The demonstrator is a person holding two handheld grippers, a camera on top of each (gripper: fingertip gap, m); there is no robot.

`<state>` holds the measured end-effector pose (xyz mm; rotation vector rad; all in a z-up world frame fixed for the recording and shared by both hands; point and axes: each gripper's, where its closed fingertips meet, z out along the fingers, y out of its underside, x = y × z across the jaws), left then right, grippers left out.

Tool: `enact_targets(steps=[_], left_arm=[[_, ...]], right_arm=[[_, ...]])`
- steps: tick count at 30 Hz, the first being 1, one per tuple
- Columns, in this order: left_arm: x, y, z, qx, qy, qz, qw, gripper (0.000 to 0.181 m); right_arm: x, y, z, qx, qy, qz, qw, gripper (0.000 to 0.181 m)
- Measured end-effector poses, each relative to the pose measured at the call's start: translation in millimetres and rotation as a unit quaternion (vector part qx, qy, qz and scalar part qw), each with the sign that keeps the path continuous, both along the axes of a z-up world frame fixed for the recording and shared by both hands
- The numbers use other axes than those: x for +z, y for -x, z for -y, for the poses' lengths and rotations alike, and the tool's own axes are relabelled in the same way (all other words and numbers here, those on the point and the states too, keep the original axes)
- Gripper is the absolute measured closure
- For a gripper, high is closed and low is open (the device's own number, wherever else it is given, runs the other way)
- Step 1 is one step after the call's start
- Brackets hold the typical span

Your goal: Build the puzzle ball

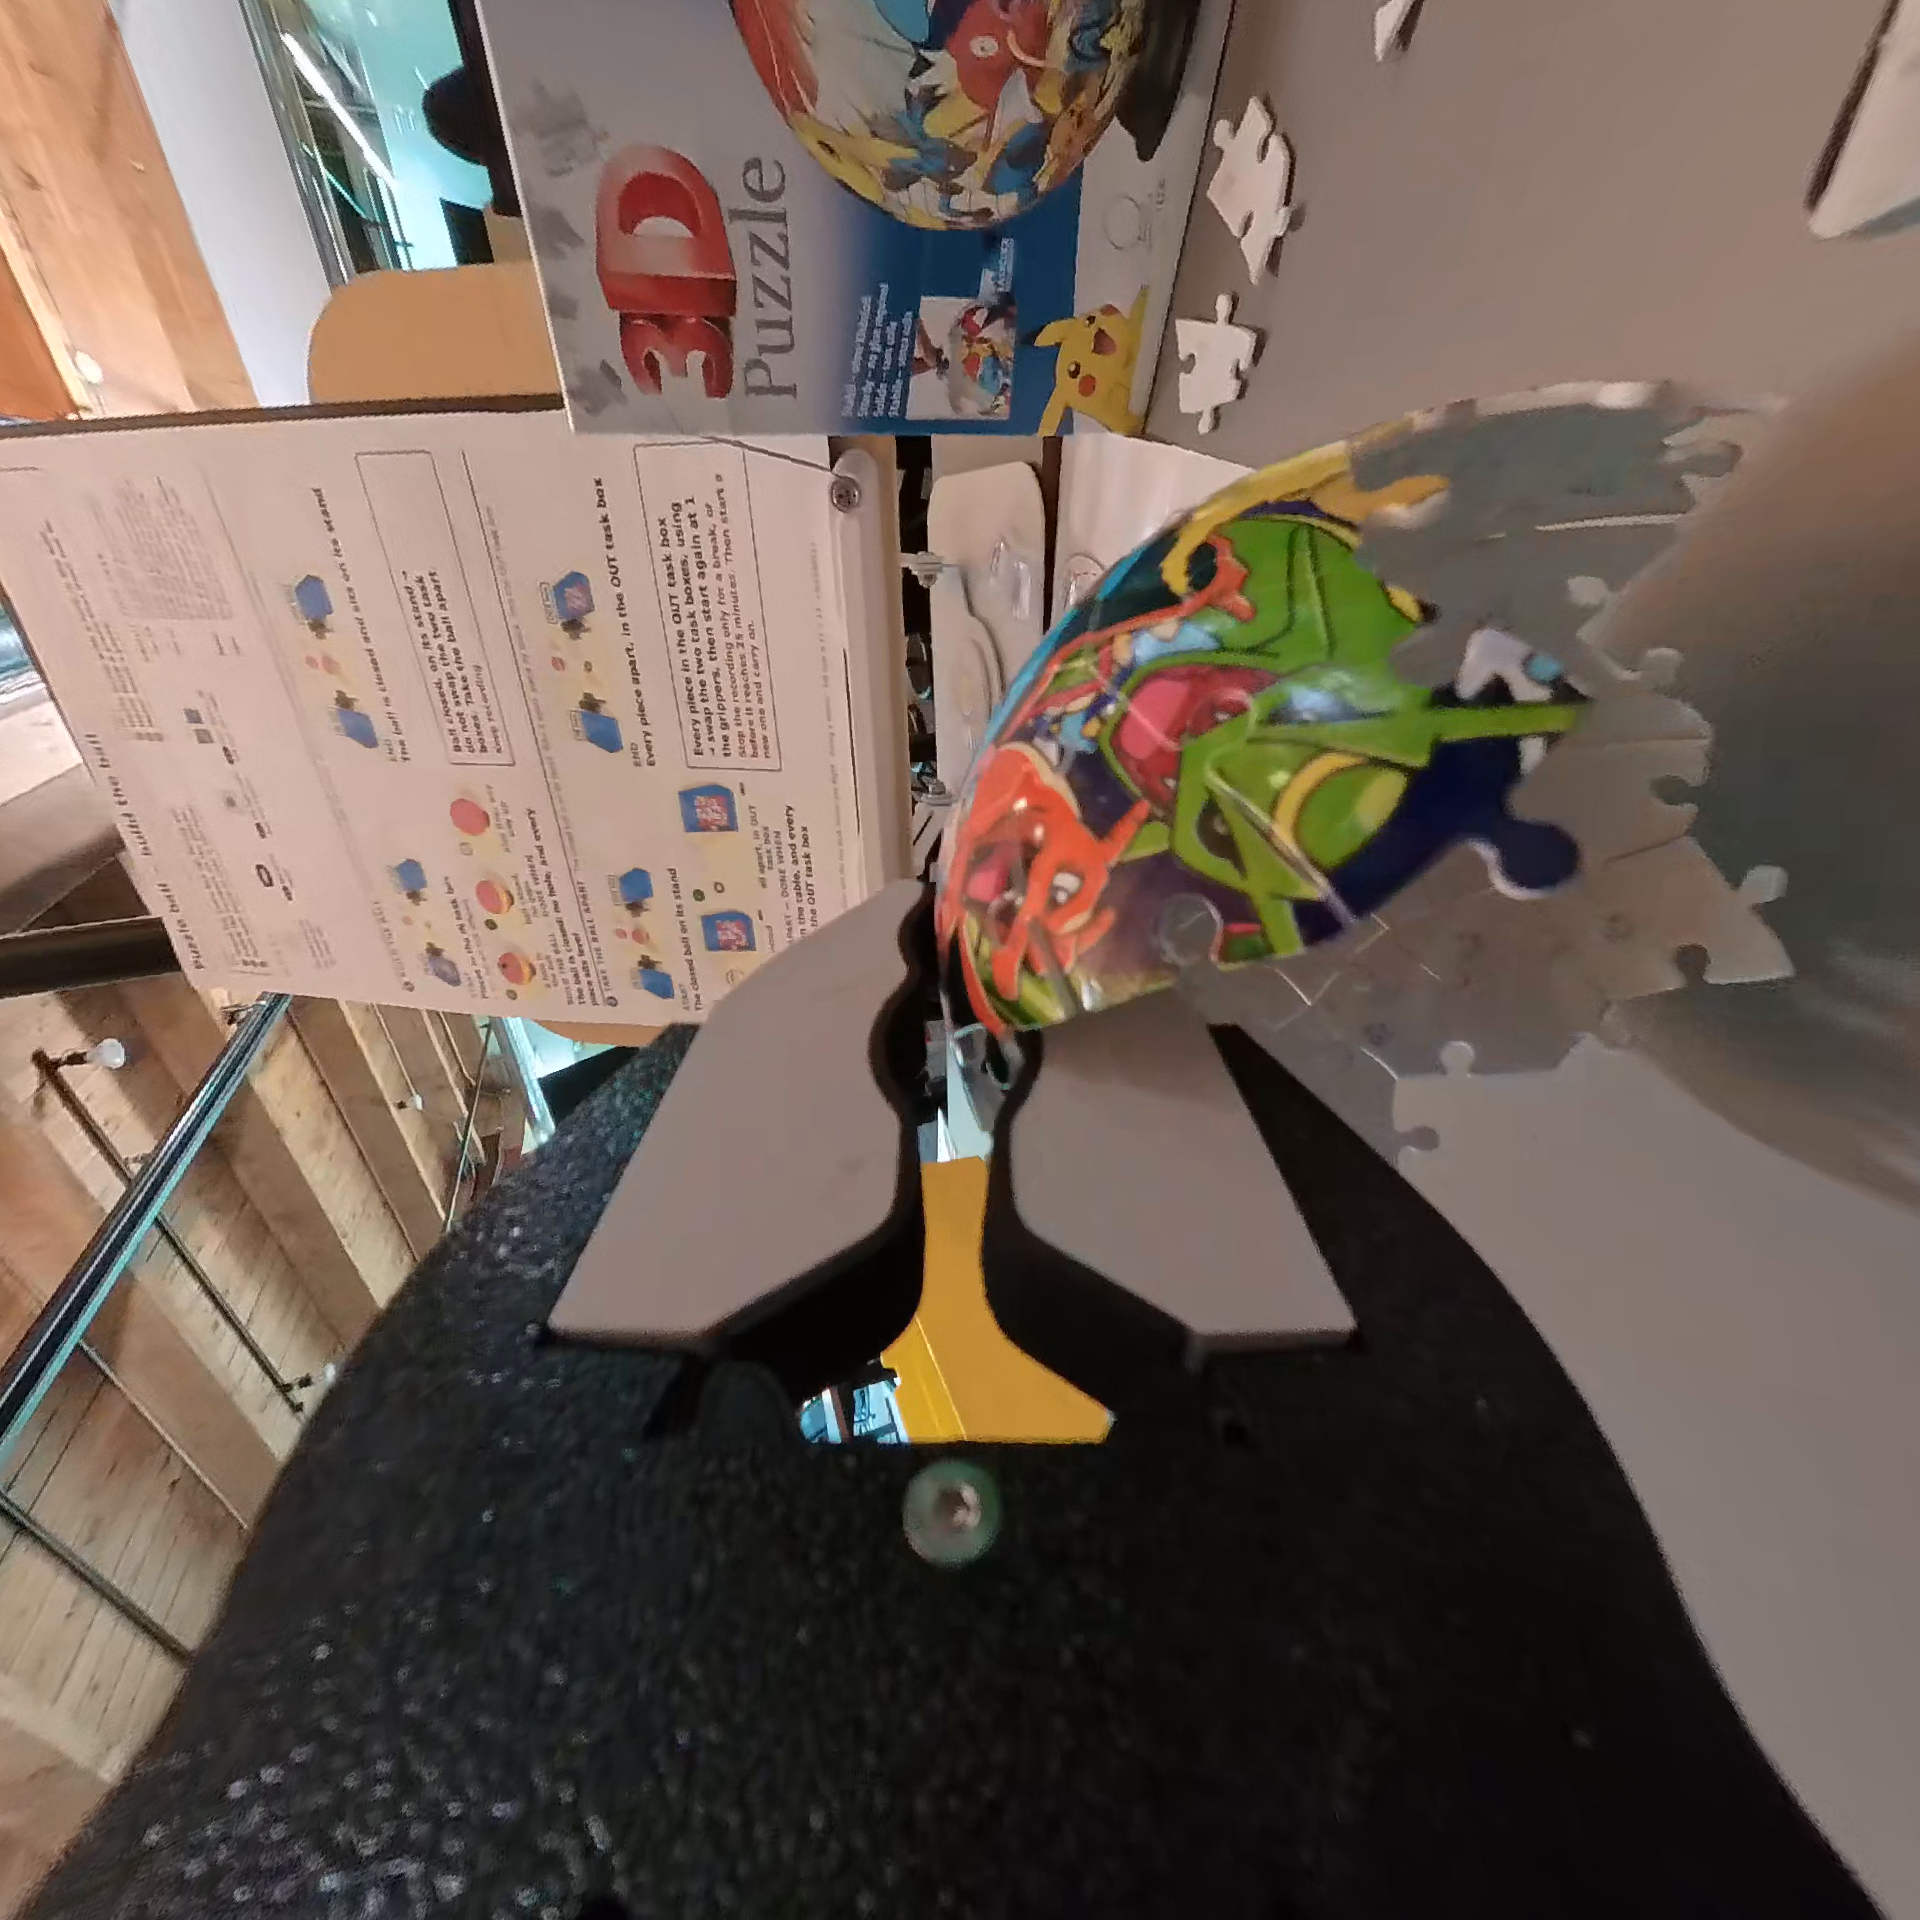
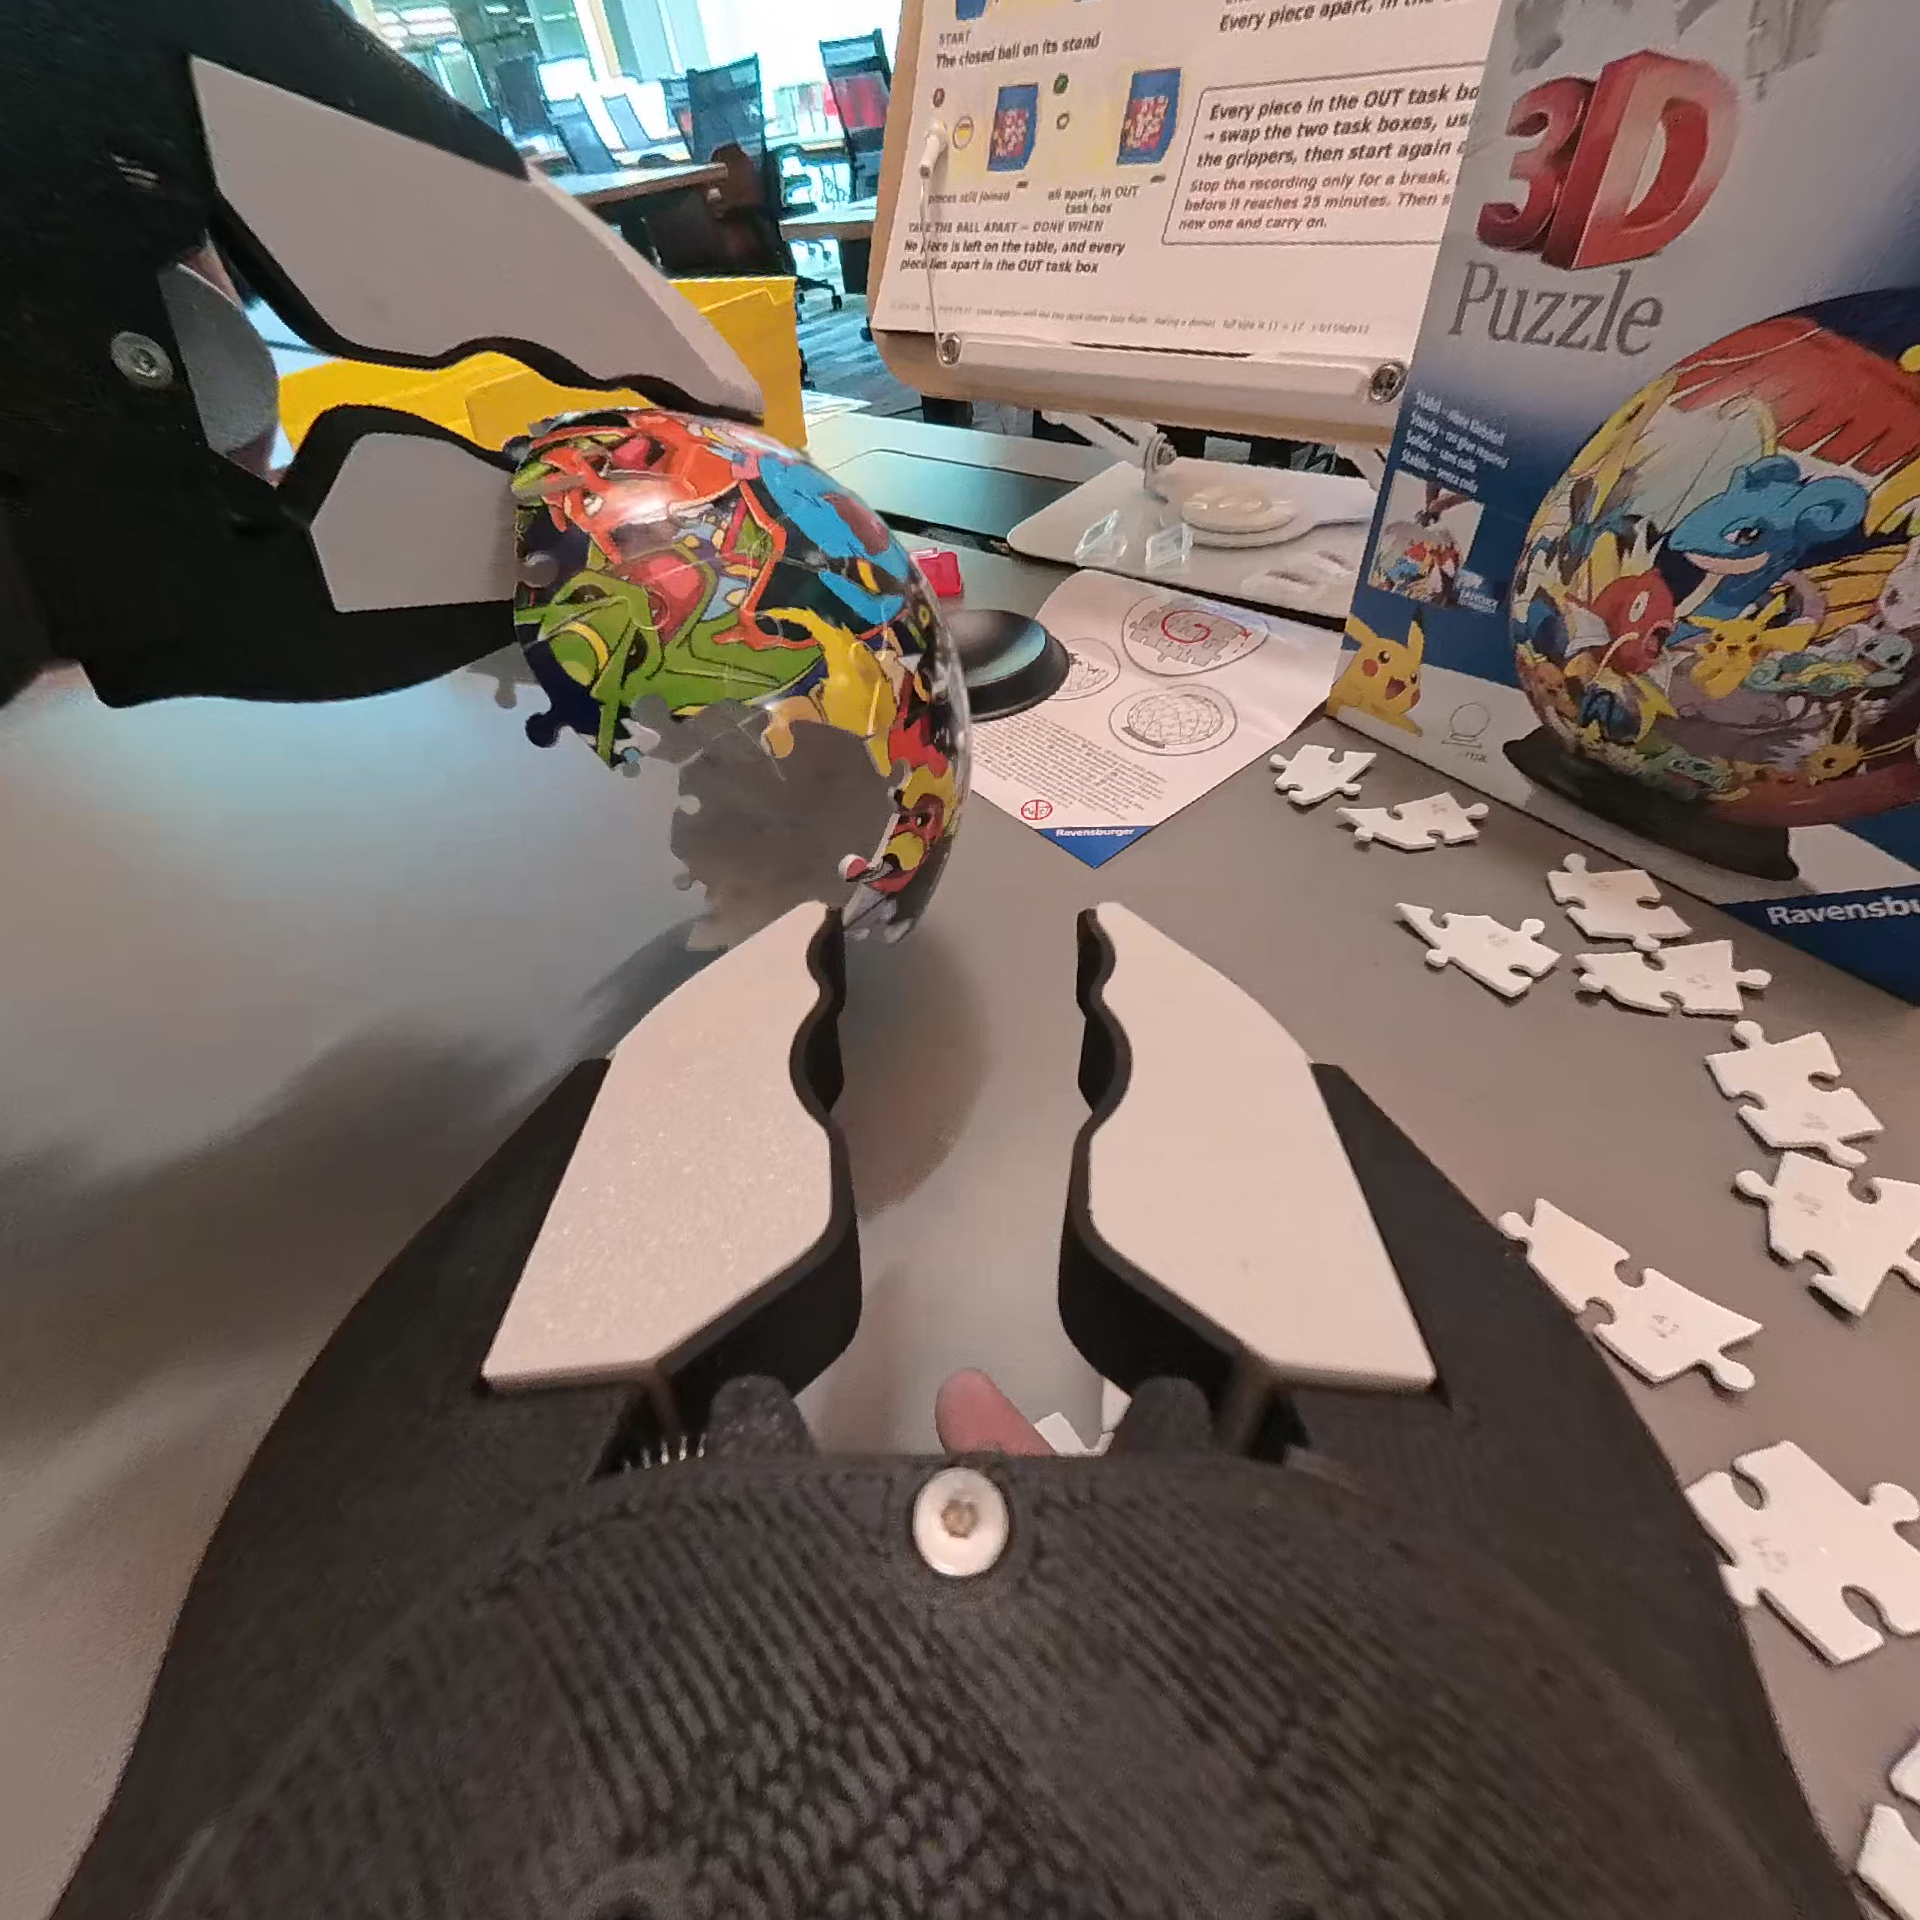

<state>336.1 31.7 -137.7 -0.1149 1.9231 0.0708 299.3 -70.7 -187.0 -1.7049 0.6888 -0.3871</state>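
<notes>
the left tongs (image 2: 623,416) are pinching the half-built puzzle ball (image 2: 738,644) by its rim, lifting it clear of the bench (image 2: 1195,935) so its gap is facing the right tongs (image 2: 956,935), which are waiting spread and empty; loose white pieces (image 2: 1631,1299) are lying along the bench's right edge.

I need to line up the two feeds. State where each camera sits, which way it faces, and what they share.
Left wrist view: on the left gripper, rolled sideways, facing the part-built puzzle ball pinched at its rim; own grey fingers show.
Right wrist view: on the right gripper, open and empty above the table, facing the ball; the left gripper shows too.
Shared: ball, puzzle box, instruction sheet, loose white pieces.
</notes>
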Motion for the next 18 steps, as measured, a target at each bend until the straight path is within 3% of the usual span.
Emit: enact_targets(steps=[7,12,18], left_arm=[[13.9,3.0,9.0,-0.031,-0.006,0.063,0.998,0.176],[26.7,13.0,23.4,-0.091,-0.039,0.16,0.982,0.176],[7.1,14.7,18.8,-0.094,-0.049,0.157,0.982,0.176]], right_arm=[[-3.0,2.6,-7.6,0.009,0.012,0.006,1.0,0.138],[-2.5,1.2,-7.7,0.005,0.013,0.015,1.0,0.138],[-5.2,0.9,-8.1,0.006,0.013,0.009,1.0,0.138]])
